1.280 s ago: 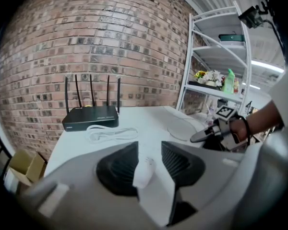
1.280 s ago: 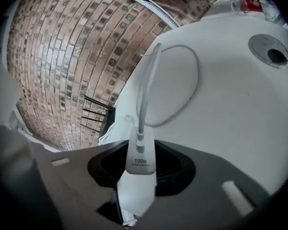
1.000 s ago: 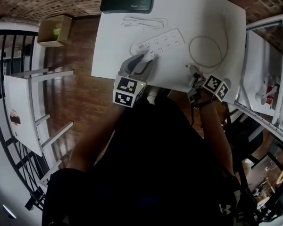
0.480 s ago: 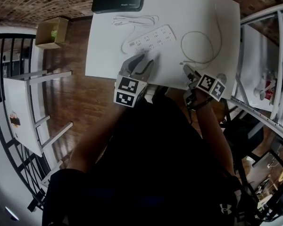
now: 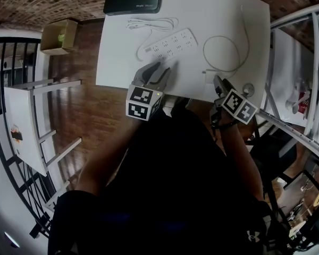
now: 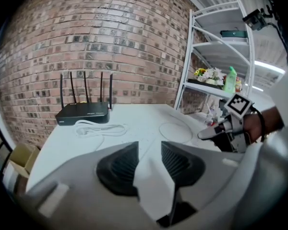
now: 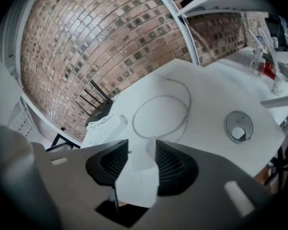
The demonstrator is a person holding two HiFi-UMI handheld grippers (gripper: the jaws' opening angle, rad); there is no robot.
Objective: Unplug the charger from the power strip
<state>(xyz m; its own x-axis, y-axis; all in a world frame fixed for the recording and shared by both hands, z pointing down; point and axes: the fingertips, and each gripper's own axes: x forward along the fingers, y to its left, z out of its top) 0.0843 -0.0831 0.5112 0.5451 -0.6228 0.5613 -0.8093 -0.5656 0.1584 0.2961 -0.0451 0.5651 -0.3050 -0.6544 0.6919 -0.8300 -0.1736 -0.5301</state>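
Apparently unplugged, the small white charger block (image 5: 208, 77) lies by the white bench's (image 5: 223, 15) near edge, away from the long white power strip (image 5: 167, 42), while the right claw (image 5: 219, 84) is closing empty beside it and the left claw (image 5: 158, 71) hangs wide, empty.

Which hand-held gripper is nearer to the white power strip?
Left. The left hand-held gripper is just below the power strip in the head view. The right hand-held gripper sits farther right, near the table edge, its jaws closing on nothing.
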